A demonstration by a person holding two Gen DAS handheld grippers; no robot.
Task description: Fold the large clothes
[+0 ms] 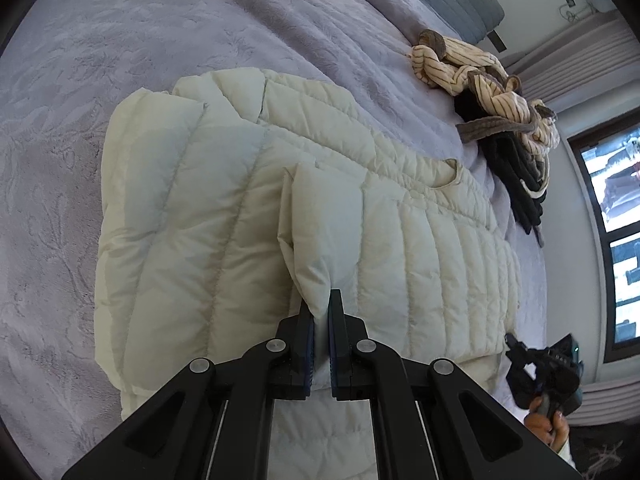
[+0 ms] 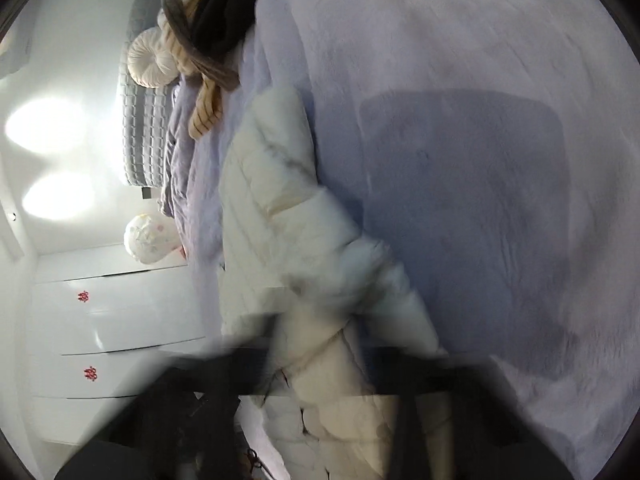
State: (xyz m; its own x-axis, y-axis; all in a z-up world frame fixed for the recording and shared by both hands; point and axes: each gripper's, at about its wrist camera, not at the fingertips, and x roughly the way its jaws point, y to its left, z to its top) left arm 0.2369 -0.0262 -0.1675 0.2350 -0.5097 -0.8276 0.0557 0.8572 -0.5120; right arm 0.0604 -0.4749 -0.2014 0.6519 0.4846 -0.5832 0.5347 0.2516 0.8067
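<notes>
Here, a cream quilted jacket (image 1: 240, 216) lay on a lilac bedspread (image 1: 80, 80). The left gripper (image 1: 321, 312) pinched a jacket fold. The right gripper (image 1: 540, 372) was blurred, its jaws unreadable. That slippery padding could probably slide free, undoing the fold.

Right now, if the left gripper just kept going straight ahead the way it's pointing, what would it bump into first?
The left gripper already pinches a fold of the white puffer jacket, so it would likely push straight into the jacket spread on the lavender bedspread.
</notes>
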